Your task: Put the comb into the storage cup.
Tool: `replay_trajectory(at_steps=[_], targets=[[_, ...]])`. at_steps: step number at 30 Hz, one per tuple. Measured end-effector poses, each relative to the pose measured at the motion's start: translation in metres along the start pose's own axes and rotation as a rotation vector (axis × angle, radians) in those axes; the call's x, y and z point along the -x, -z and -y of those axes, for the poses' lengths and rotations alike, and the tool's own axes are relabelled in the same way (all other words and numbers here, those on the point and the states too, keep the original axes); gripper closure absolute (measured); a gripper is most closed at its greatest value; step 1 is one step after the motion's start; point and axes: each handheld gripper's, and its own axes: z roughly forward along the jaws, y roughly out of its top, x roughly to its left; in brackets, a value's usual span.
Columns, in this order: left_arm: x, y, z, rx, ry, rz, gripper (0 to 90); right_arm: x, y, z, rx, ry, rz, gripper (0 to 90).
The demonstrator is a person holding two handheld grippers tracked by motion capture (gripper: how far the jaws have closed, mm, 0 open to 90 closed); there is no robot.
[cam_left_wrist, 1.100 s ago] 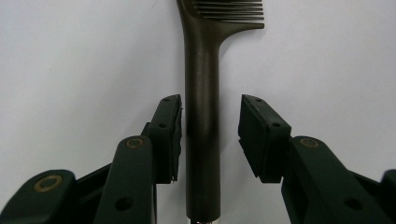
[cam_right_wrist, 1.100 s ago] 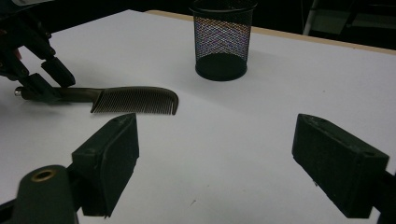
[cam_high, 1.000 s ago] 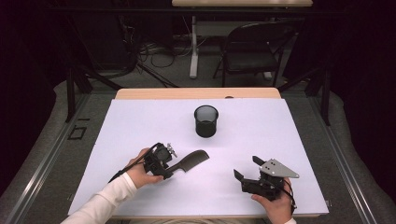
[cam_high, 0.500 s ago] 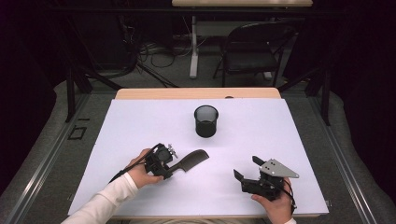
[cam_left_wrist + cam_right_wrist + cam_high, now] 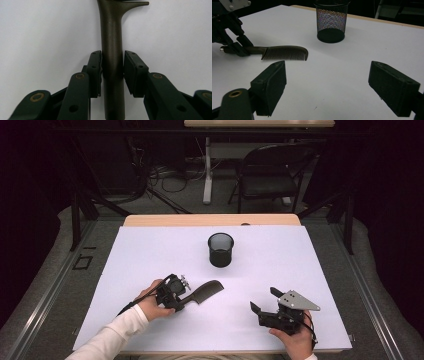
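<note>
left gripper jaws just closing around comb handle, comb flat on bench; lift and drop into far mesh cup remain. right gripper jaws released, idle.

Comb near left, cup mid-table, grippers at the near edge.
The comb lies on the table, its handle between the left gripper's jaws; the mesh cup stands farther off, right of it; the right gripper sits near right.

In the left gripper view the comb runs off the top edge, its teeth cut away. The right gripper's right jaw leaves the frame at its lower corner.
</note>
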Motion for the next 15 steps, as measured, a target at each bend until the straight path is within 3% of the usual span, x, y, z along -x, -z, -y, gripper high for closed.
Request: replay_trajectory(at_steps=[15], targets=[[0.0002,0.0000,0.0000,0.000,-0.011,0.001,70.9,-0.0001,-0.0001,0.0001,0.000,0.005,-0.001,14.7]])
